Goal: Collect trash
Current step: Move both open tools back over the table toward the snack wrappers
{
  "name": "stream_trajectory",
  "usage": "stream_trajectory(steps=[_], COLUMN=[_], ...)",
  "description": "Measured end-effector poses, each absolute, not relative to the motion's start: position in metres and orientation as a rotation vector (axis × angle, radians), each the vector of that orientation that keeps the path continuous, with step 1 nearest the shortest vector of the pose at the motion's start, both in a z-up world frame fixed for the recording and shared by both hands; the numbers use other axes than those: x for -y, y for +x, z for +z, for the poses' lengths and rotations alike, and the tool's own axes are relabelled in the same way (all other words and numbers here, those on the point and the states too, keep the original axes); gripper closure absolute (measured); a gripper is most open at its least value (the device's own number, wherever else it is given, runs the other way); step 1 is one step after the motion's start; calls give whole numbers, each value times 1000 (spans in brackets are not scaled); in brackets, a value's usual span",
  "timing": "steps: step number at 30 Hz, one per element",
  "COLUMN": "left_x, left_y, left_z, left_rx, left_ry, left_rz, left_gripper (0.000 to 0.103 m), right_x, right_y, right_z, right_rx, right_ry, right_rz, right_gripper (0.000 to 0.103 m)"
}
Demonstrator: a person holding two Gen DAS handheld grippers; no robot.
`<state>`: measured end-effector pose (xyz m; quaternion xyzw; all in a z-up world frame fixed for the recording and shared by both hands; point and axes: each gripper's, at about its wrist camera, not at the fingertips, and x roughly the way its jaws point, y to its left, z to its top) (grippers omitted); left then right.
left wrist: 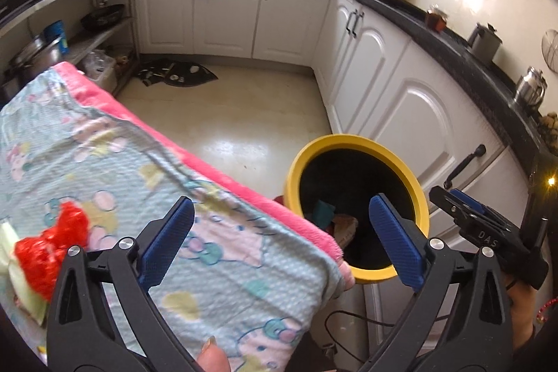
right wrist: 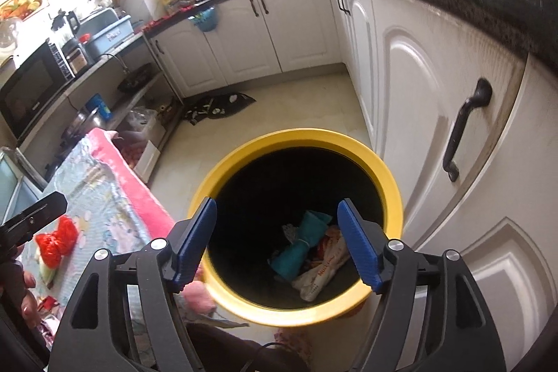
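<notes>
A yellow-rimmed bin point(right wrist: 300, 142) stands on the floor beside a table covered by a patterned cloth point(left wrist: 115, 183). Inside the bin lie a teal wrapper point(right wrist: 300, 250) and a white-and-red packet point(right wrist: 321, 278). My right gripper point(right wrist: 279, 243) is open and empty, right above the bin's mouth. My left gripper point(left wrist: 282, 239) is open and empty over the table's edge, next to the bin point(left wrist: 359, 142). A crumpled red plastic piece point(left wrist: 52, 250) lies on the cloth beside pale scraps point(left wrist: 21, 281); it also shows in the right wrist view point(right wrist: 55, 241).
White cabinets point(right wrist: 436, 114) with black handles stand close to the bin's right. A dark countertop point(left wrist: 453, 33) carries jars and kettles. A metal shelf point(left wrist: 87, 37) with pans stands at left. A dark mat point(left wrist: 178, 75) lies on the floor in the corner.
</notes>
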<state>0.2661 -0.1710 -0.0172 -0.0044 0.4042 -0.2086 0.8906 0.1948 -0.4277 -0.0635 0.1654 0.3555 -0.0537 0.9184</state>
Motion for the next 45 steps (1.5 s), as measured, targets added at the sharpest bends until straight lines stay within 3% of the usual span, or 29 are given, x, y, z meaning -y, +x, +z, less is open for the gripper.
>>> stream_trajectory(steps=[31,45], left_x=[-5,-76], left_y=[211,182], left_z=[30,24], left_rx=[-711,-718], left_ry=[-144,-176], left_rz=[-202,-94], left_gripper=[11,11], right_x=[294,224], right_y=[177,179], right_z=[-12,-4], right_rx=[-676,-691], right_ry=[212,145], right_rz=[154,306], right_gripper=[27,27])
